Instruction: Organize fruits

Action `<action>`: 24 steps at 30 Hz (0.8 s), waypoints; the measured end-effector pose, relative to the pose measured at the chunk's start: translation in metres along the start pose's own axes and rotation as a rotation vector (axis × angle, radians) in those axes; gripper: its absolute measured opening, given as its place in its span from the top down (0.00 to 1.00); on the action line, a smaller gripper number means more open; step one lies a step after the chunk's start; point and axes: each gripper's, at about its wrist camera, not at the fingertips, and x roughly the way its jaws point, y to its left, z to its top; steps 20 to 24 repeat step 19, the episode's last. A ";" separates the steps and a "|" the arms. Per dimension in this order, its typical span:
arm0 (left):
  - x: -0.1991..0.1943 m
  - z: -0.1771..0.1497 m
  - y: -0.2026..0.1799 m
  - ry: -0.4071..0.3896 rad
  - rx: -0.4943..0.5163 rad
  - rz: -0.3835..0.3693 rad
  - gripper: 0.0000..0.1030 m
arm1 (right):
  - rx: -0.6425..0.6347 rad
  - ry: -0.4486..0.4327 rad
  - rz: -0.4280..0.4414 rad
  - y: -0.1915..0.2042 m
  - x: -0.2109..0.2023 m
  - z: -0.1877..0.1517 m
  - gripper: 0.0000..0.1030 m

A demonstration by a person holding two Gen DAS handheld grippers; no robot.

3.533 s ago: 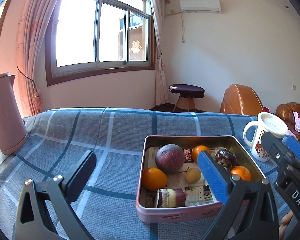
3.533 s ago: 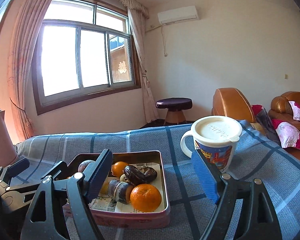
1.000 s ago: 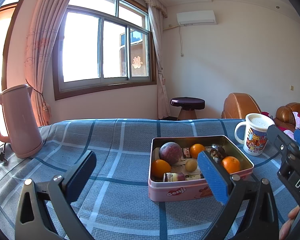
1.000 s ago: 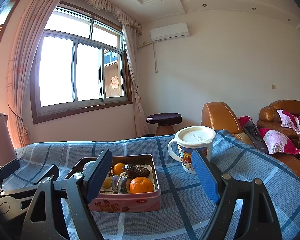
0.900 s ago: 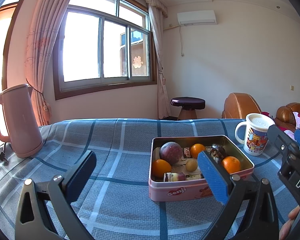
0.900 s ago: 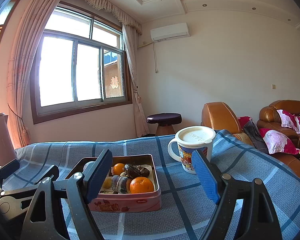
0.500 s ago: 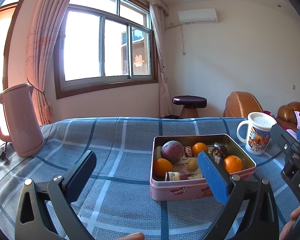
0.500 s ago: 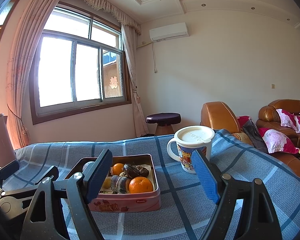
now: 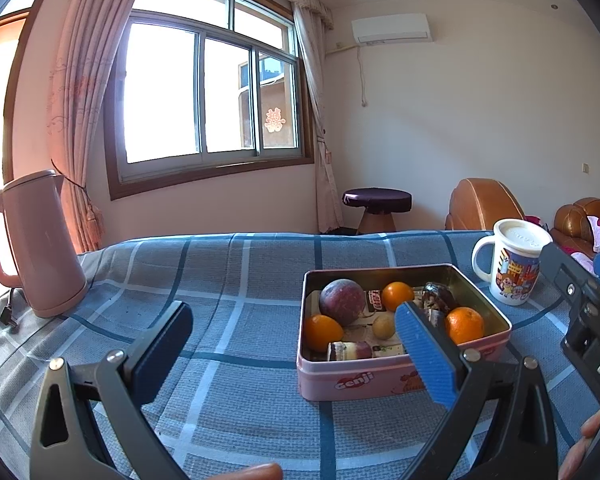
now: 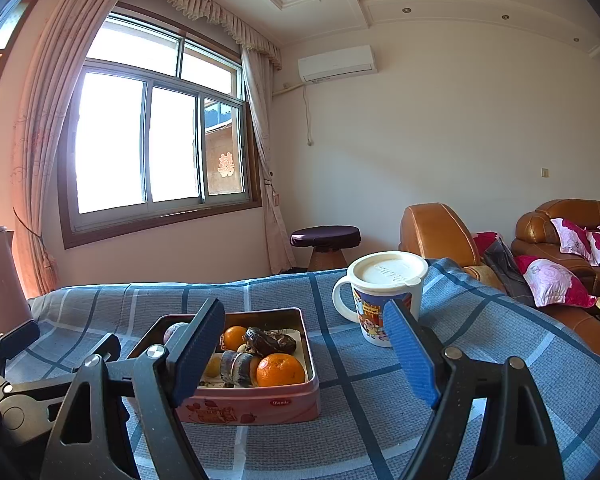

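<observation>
Both grippers, left [image 9: 294, 340] and right [image 10: 310, 350] (jaws apart), hover before the tin [image 9: 384, 378].

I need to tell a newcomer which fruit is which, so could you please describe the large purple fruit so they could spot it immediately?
On the blue checked tablecloth sits a pink tin of fruit. In its far-left corner lies the purple fruit, round, dull reddish-purple, and clearly bigger than the oranges beside it.
</observation>
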 end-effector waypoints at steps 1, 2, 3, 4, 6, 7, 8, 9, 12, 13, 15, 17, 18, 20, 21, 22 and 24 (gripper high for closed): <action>0.000 0.000 0.000 0.002 0.000 0.001 0.00 | 0.000 0.001 0.000 0.000 0.000 0.000 0.19; 0.001 0.000 0.000 0.005 -0.001 0.002 0.00 | 0.000 0.002 -0.001 0.000 0.000 0.000 0.19; 0.002 0.000 0.000 0.008 -0.003 0.002 0.00 | 0.000 0.003 -0.001 0.000 0.000 0.000 0.20; 0.002 0.000 0.000 0.012 -0.006 -0.001 0.00 | 0.001 0.004 0.000 0.000 0.000 0.000 0.19; 0.004 0.000 0.000 0.023 -0.013 -0.010 0.00 | 0.000 0.004 -0.001 0.000 0.000 0.000 0.19; 0.004 0.000 0.000 0.027 -0.016 -0.012 0.00 | 0.000 0.005 -0.001 0.000 0.000 0.000 0.19; 0.005 0.000 0.000 0.030 -0.017 -0.013 0.00 | -0.001 0.006 -0.002 0.000 0.000 0.000 0.19; 0.005 0.000 0.001 0.033 -0.019 -0.014 0.00 | -0.001 0.007 -0.003 0.000 0.001 0.000 0.19; 0.006 -0.001 0.000 0.035 -0.021 -0.028 0.00 | 0.001 0.012 -0.007 0.001 0.002 0.000 0.19; 0.005 -0.001 0.000 0.034 -0.019 -0.040 0.00 | 0.002 0.014 -0.014 0.000 0.002 -0.001 0.19; 0.004 -0.001 -0.002 0.026 -0.013 -0.050 0.00 | 0.012 0.021 -0.045 -0.002 0.004 -0.001 0.19; 0.003 -0.001 -0.002 0.023 -0.012 -0.055 0.00 | 0.028 0.033 -0.113 -0.009 0.006 -0.001 0.19; 0.004 0.000 -0.002 0.027 -0.015 -0.055 0.00 | 0.027 0.053 -0.166 -0.013 0.009 -0.001 0.19; 0.005 0.000 -0.001 0.033 -0.021 -0.055 0.00 | 0.023 0.088 -0.236 -0.017 0.015 -0.002 0.16; 0.005 0.000 -0.001 0.033 -0.021 -0.055 0.00 | 0.023 0.088 -0.236 -0.017 0.015 -0.002 0.16; 0.005 0.000 -0.001 0.033 -0.021 -0.055 0.00 | 0.023 0.088 -0.236 -0.017 0.015 -0.002 0.16; 0.005 0.000 -0.001 0.033 -0.021 -0.055 0.00 | 0.023 0.088 -0.236 -0.017 0.015 -0.002 0.16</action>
